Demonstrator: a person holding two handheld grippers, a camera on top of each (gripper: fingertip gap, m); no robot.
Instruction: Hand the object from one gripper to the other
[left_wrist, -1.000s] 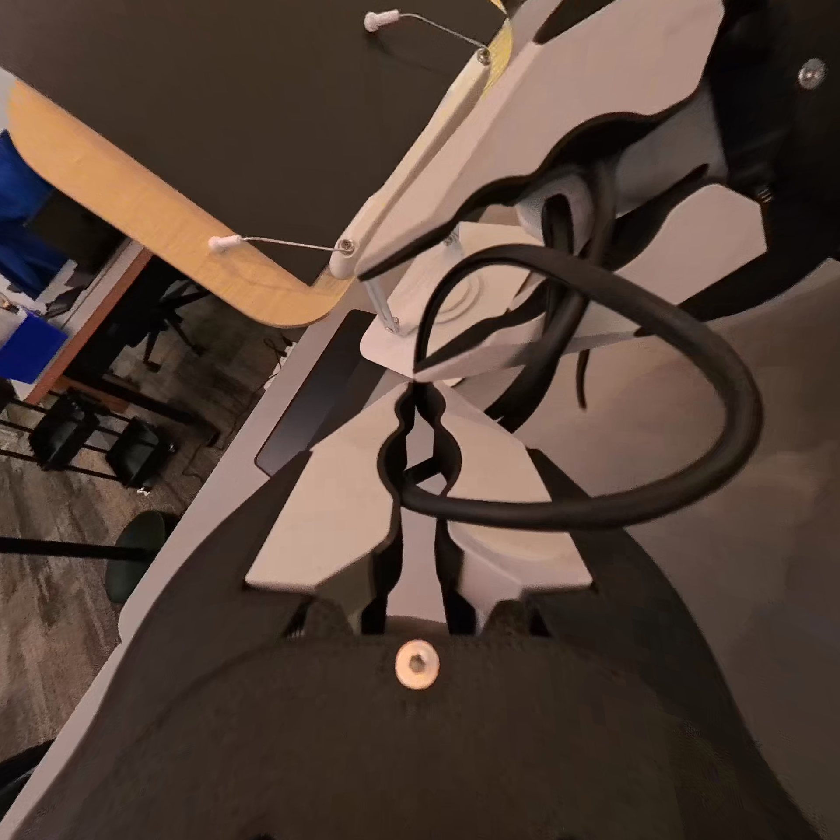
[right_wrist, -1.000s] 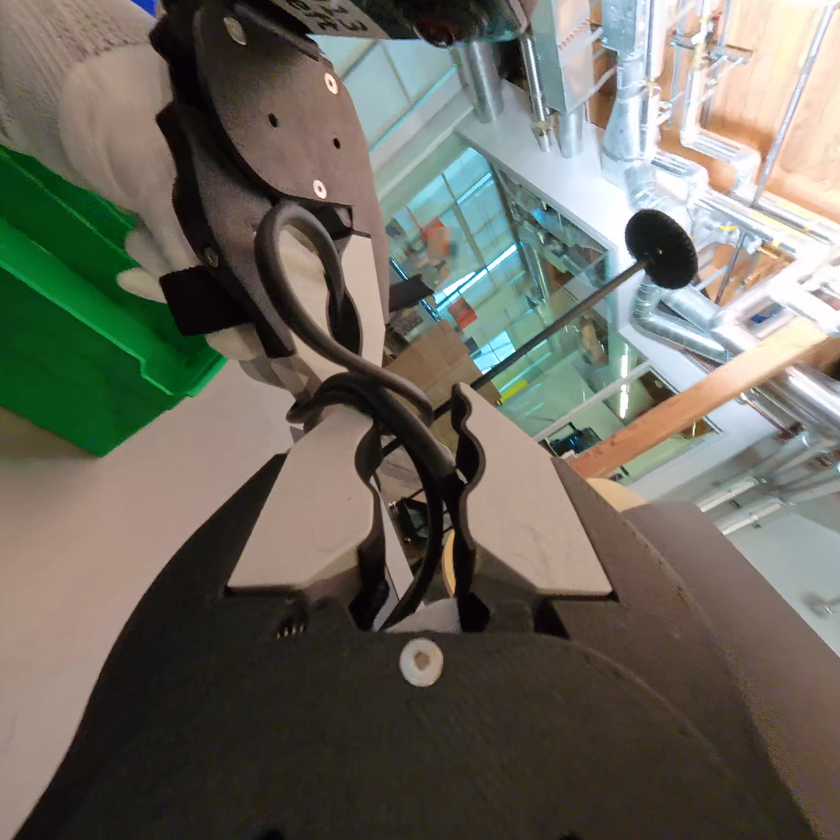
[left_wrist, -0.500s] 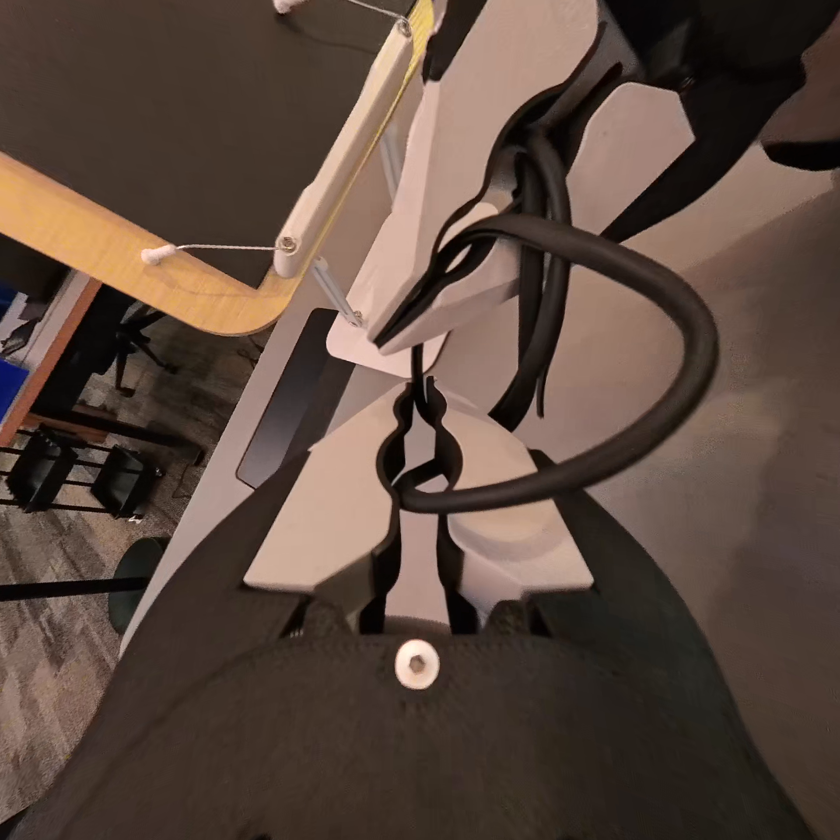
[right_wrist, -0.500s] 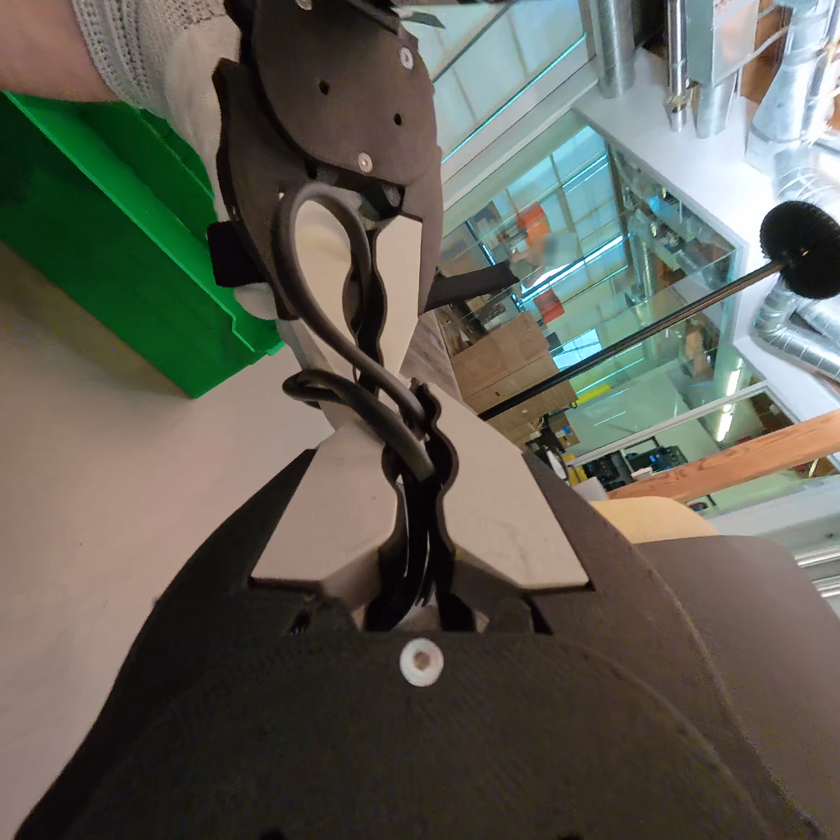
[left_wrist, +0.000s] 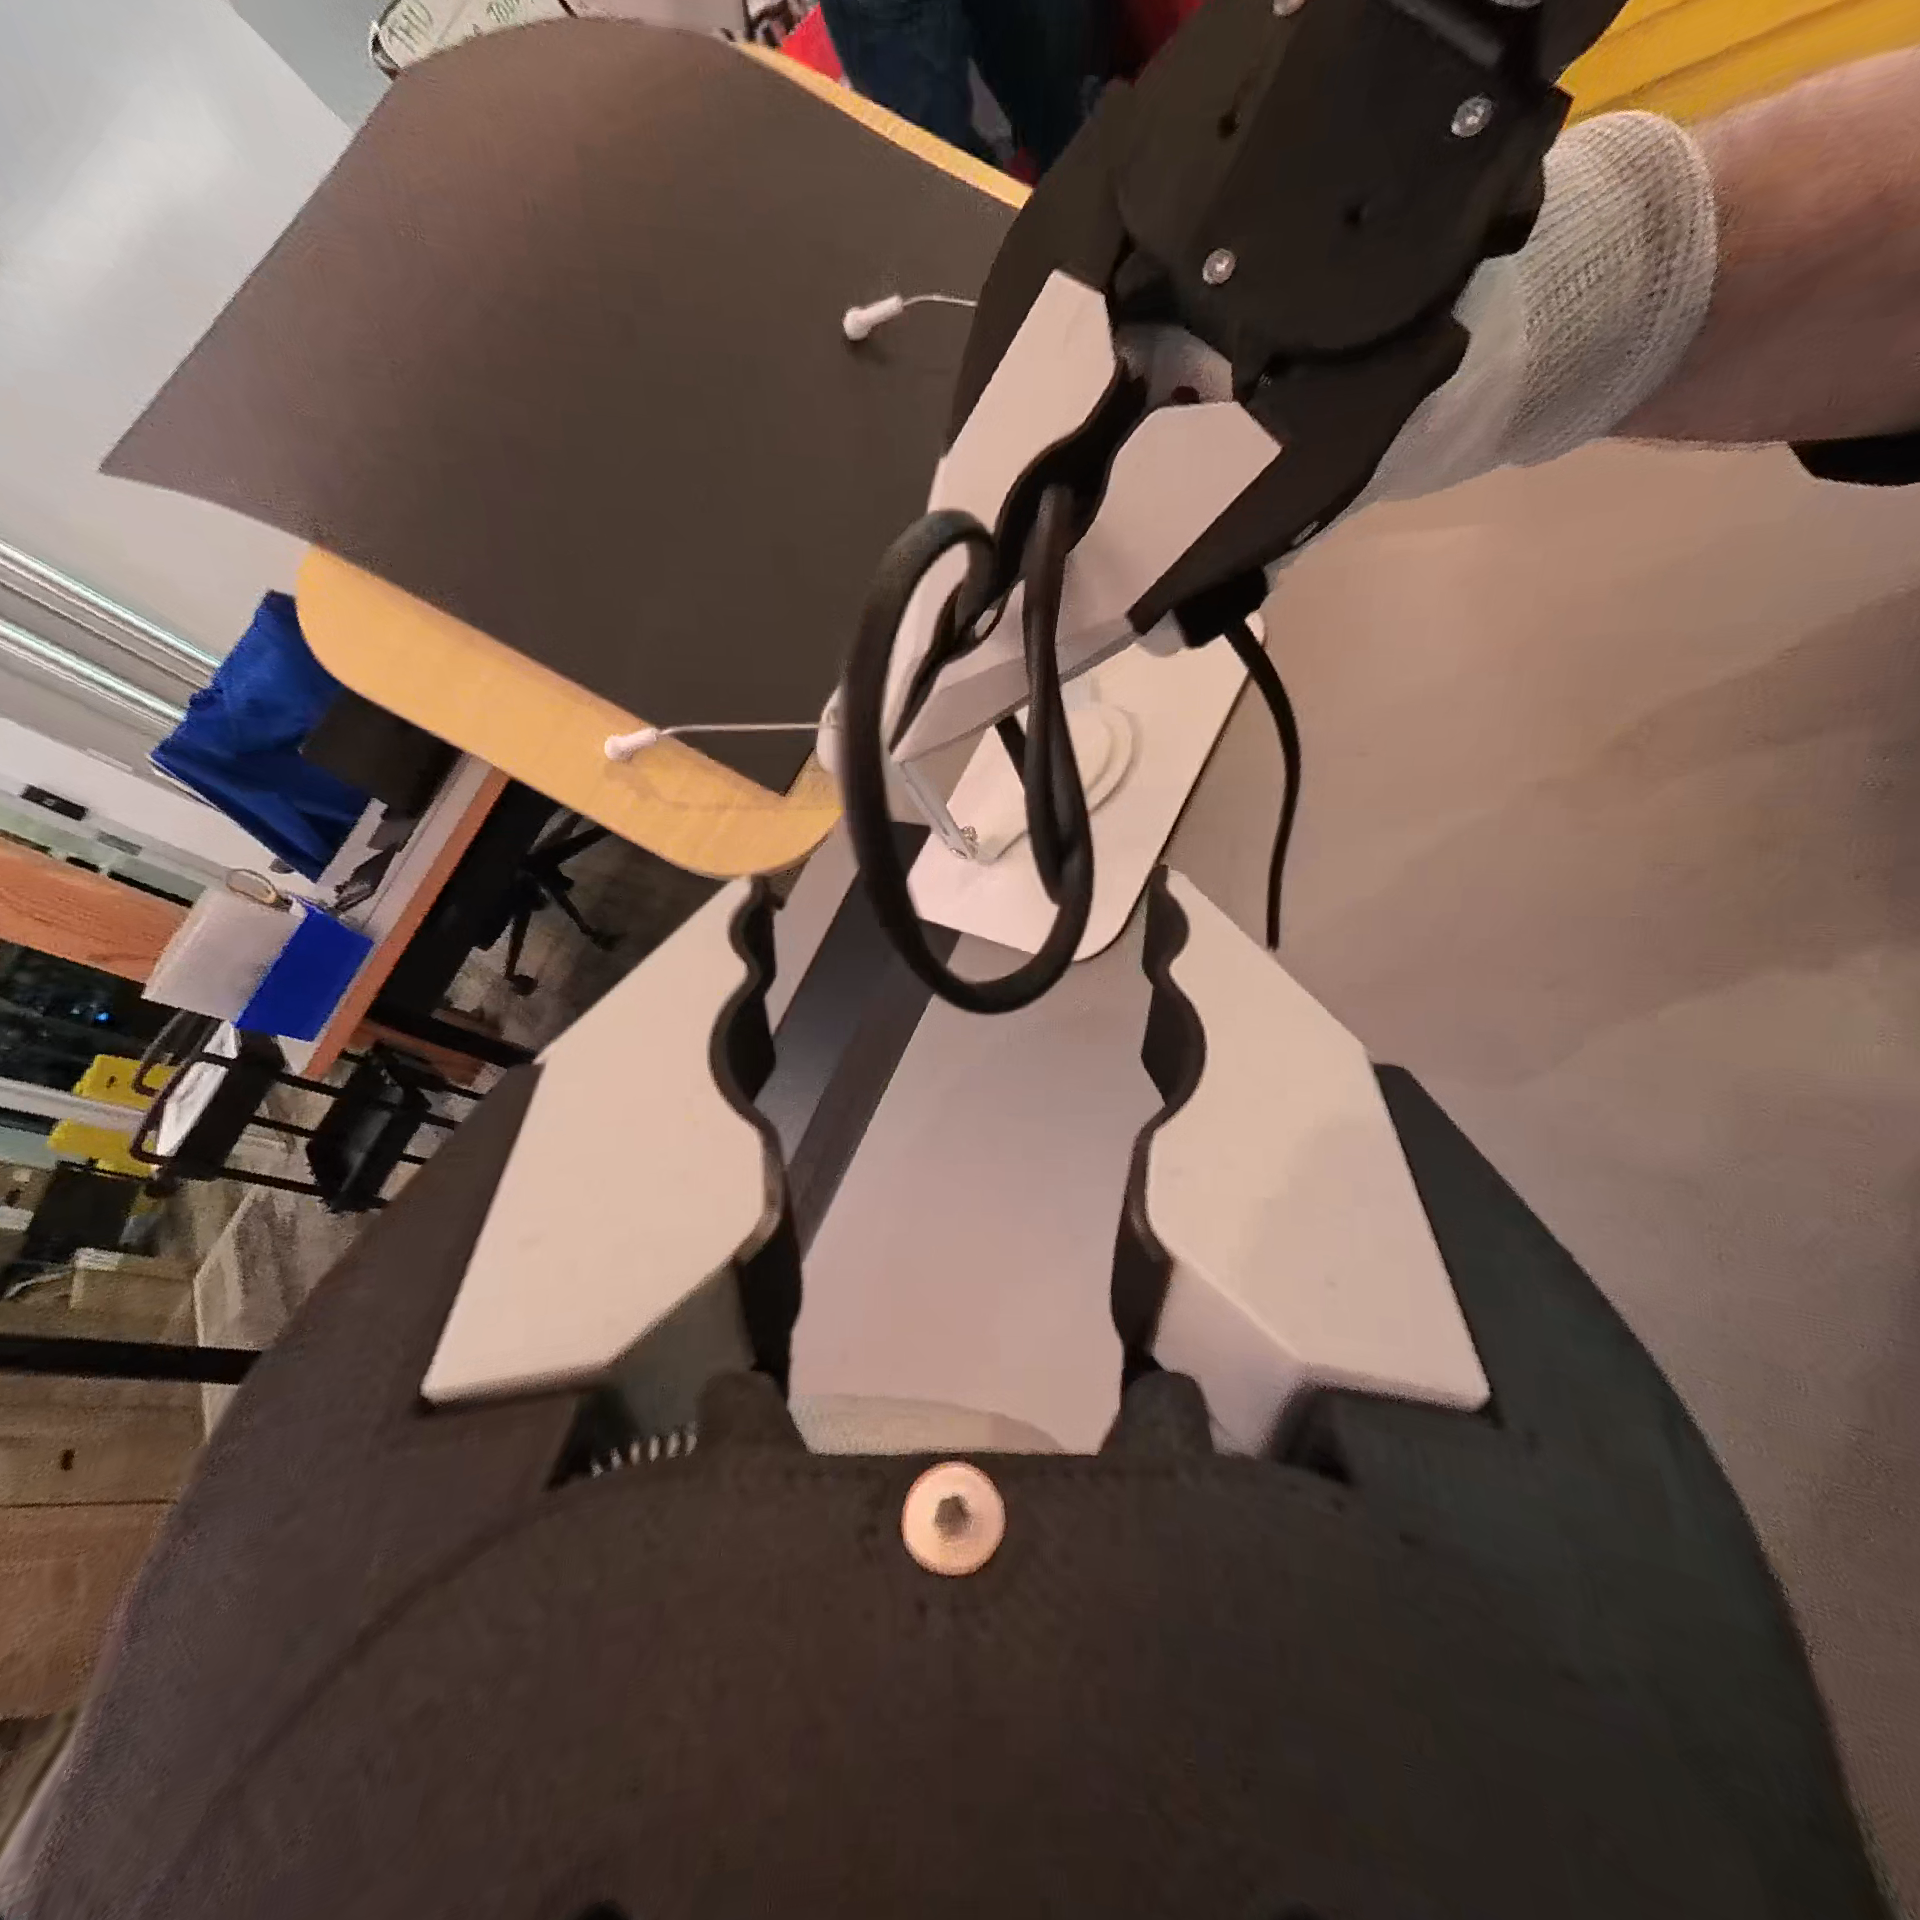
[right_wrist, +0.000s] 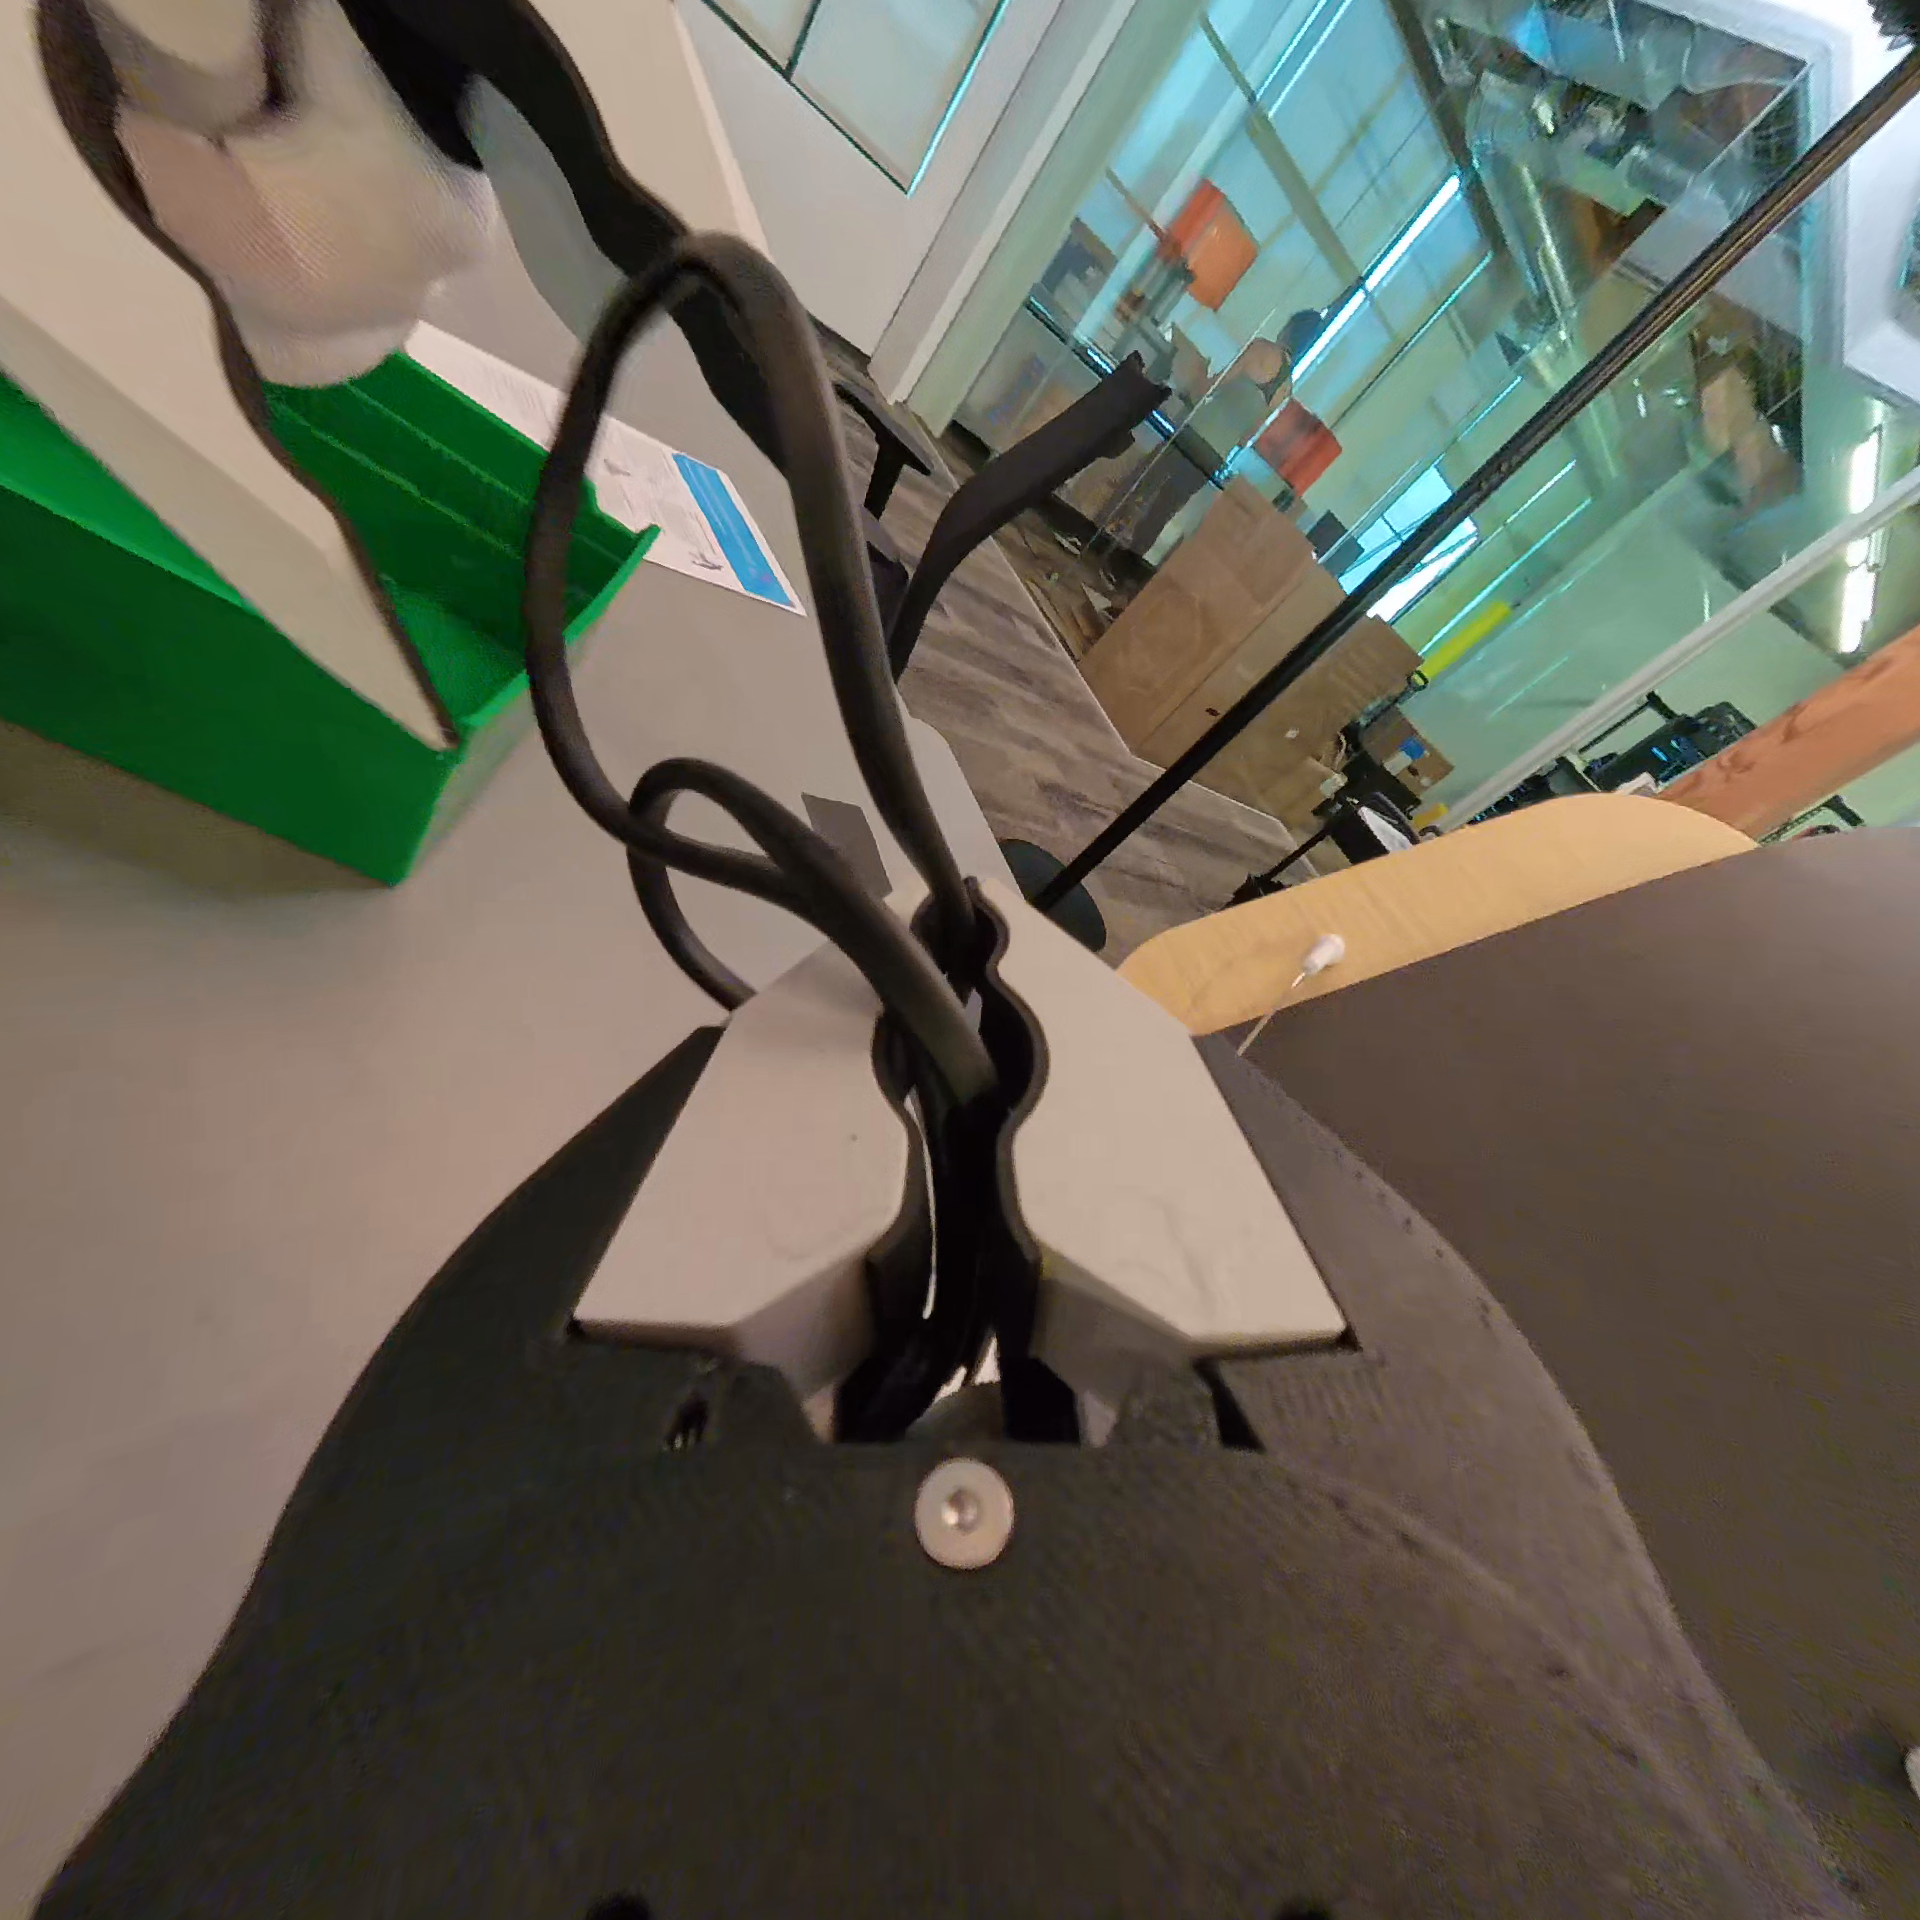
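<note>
The left gripper (left_wrist: 961, 997) is gaping wide with nothing between its fingers, the black cable (left_wrist: 883, 748) dangling just ahead of it. The right gripper (right_wrist: 971, 971) is clamping that cable above the grey table (right_wrist: 208, 1091). Only the right wrist view is showing the green bin (right_wrist: 156, 665).

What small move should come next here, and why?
Probably draw the left gripper back. Its jaws stand wide open and empty, while the right gripper is shut on the black cable, whose loop hangs just ahead of the open jaws and could snag.
</note>
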